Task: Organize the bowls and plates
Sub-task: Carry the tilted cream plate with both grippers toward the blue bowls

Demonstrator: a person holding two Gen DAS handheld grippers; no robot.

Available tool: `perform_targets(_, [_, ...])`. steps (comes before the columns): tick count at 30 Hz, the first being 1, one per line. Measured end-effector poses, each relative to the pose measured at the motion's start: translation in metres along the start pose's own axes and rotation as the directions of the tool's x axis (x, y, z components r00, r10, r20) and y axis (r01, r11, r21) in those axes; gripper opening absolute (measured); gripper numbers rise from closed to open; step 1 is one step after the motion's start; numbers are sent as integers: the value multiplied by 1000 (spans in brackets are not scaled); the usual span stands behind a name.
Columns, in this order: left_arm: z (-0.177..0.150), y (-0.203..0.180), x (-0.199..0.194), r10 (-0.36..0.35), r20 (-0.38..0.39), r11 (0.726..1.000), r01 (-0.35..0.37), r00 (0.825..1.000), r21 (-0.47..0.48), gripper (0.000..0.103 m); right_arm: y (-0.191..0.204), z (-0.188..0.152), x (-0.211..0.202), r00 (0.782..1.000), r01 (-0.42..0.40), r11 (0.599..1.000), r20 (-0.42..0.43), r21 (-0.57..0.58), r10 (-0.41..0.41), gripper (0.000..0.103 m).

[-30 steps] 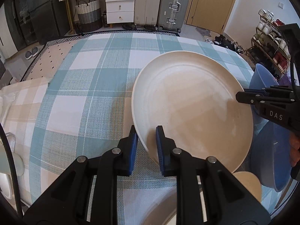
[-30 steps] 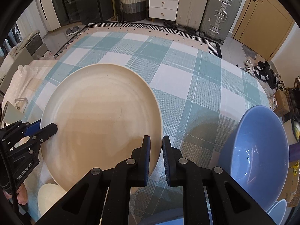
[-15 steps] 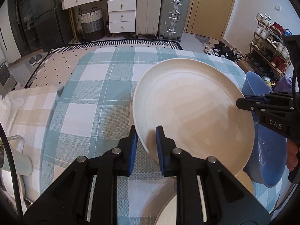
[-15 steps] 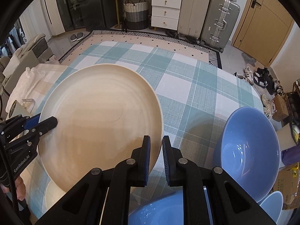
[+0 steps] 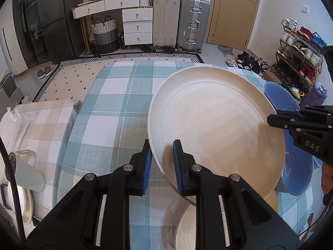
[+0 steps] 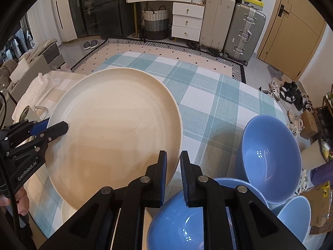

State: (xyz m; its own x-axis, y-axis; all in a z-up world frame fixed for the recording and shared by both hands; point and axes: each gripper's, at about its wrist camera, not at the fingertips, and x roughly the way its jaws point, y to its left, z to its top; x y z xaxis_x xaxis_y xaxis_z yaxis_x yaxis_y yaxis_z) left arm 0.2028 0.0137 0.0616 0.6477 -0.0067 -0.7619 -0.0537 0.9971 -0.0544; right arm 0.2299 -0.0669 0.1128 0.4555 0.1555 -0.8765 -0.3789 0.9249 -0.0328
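A large cream plate (image 5: 216, 123) is held in the air above the checked tablecloth, one gripper on each side of it. My left gripper (image 5: 161, 162) is shut on its left rim. My right gripper (image 6: 173, 173) is shut on its right rim. The plate also shows in the right wrist view (image 6: 116, 133). A second cream plate (image 5: 187, 225) lies on the table below it. Blue bowls stand to the right: one upright (image 6: 270, 158), one below my right gripper (image 6: 177, 223), a paler small one (image 6: 295, 214).
The table (image 5: 116, 108) has a teal and white checked cloth. A chair with a beige checked cover (image 5: 41, 125) stands at its left. A white cup (image 5: 27, 173) is at the left edge. Suitcases, drawers and a shoe rack stand beyond.
Both grippers have risen with the plate, lifting it higher above the table. More of the room and of the blue bowls has come into view. The grips are unchanged.
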Motion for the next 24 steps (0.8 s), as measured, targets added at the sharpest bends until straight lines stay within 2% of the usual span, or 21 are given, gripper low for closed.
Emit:
perform_targets(11, [-23,-10,-33,16,29,999,-17,999,38,16,11,-25,-21,1000,-1,1000,11,-9,1,13])
perform_targets(24, [-52,-15,-48,6,35,999,-8,999,35,16,19,-55,-35,999,-18,1000,29,-15,18,13])
